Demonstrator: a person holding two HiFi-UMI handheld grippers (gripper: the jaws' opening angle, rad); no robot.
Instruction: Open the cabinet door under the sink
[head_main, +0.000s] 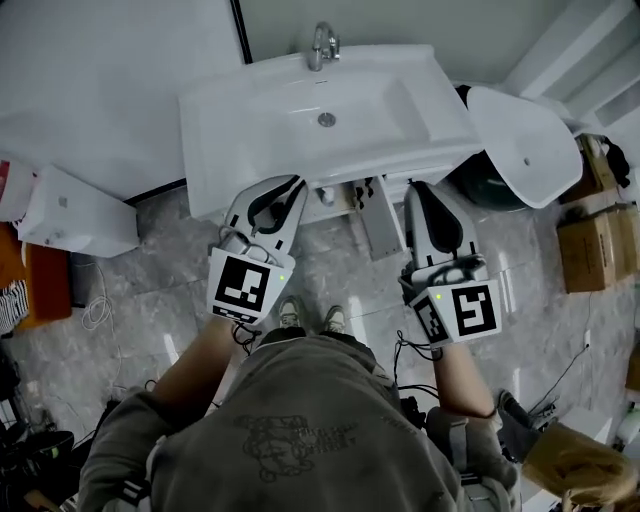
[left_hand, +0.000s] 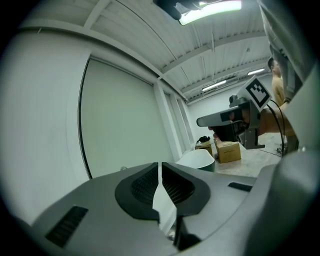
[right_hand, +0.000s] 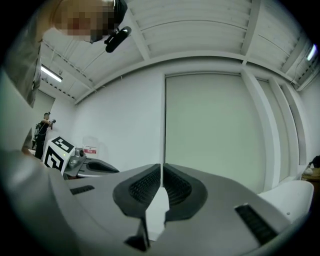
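Note:
The white sink (head_main: 250, 120) with its chrome faucet (head_main: 322, 45) stands against the wall straight ahead. Only a strip of the cabinet front (head_main: 335, 197) shows under the sink's edge. A grey panel (head_main: 382, 225) juts out from it toward me; it looks like a door swung outward. My left gripper (head_main: 295, 184) (left_hand: 159, 166) and right gripper (head_main: 418, 188) (right_hand: 161, 167) are held up side by side before the sink's front edge. Both point level at the wall. Both are shut with nothing between the pads. Neither touches the cabinet.
A white basin (head_main: 525, 145) rests on a dark bin at the right, with cardboard boxes (head_main: 590, 245) beyond it. A white box (head_main: 75, 215) and loose cables (head_main: 98, 312) lie on the left. My shoes (head_main: 310, 318) stand on the grey tiled floor.

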